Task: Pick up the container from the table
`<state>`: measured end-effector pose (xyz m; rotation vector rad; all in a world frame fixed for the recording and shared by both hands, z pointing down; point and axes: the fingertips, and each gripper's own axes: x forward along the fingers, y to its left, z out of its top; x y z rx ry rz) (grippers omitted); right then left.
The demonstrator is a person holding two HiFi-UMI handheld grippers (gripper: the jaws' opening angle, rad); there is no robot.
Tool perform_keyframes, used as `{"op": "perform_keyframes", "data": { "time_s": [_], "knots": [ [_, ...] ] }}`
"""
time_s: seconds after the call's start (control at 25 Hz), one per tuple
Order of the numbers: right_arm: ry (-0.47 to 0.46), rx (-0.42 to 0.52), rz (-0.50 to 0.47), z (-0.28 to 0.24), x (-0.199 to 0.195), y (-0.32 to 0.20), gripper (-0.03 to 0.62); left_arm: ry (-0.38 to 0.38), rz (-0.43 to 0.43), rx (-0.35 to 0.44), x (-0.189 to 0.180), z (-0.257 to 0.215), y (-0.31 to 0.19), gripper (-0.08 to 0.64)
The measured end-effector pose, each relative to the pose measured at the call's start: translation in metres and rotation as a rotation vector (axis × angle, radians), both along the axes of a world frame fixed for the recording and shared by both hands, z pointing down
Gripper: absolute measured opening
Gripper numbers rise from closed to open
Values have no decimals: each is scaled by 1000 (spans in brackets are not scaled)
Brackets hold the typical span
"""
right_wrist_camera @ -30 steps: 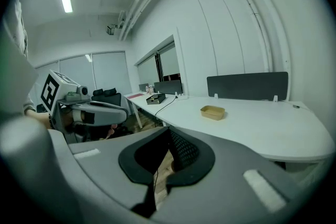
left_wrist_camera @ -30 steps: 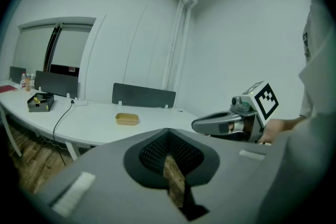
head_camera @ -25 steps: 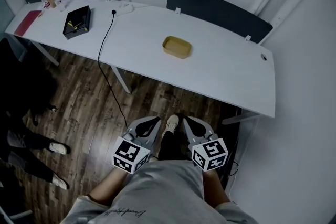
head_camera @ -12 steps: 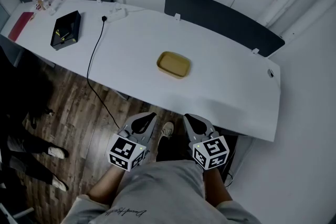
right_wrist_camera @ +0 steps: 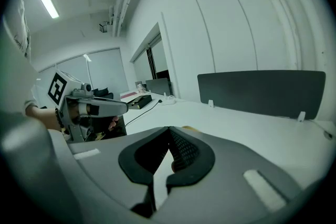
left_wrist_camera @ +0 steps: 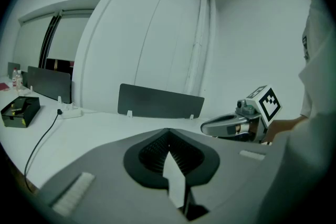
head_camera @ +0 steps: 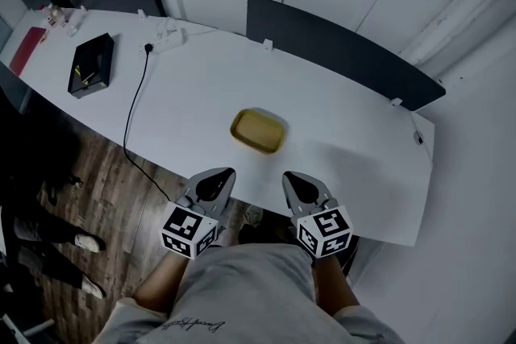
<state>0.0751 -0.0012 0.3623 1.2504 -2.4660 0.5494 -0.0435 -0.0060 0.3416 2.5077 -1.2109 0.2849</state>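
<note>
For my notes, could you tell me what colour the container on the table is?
The container is yellow; clearest in head view.

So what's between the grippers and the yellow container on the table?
Nothing but bare white table: in the head view the yellow container sits just ahead of the left gripper and right gripper.

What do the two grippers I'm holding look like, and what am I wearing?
Both the left gripper and right gripper have grey, teardrop-shaped tongs lined with dark ribbed pads, each with a white cube carrying black square markers. No cables show. You wear a light grey shirt with script lettering.
</note>
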Motion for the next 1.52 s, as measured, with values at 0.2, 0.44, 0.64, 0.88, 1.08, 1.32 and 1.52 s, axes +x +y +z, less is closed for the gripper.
{"op": "perform_keyframes", "data": {
  "time_s": [0.2, 0.44, 0.64, 0.88, 1.08, 1.32, 1.52],
  "knots": [
    [4, 12, 7, -5, 10, -29, 14, -3, -7, 3, 4, -5, -28, 0],
    [14, 4, 14, -7, 3, -43, 14, -1, -10, -7, -4, -7, -47, 0],
    [25, 1, 55, -6, -4, -56, 14, -25, 29, -4, -15, -5, -62, 0],
    [32, -12, 108, -3, -5, -71, 15, -12, 50, -16, -26, -3, -83, 0],
    [36, -25, 141, 3, -2, -81, 15, -12, 78, -23, -23, 4, -95, 0],
    [56, -36, 155, 12, 2, -91, 15, -13, 118, -33, -15, 15, -105, 0],
    [80, -53, 145, 22, 6, -98, 15, -11, 119, -56, -12, 27, -114, 0]
  ]
}}
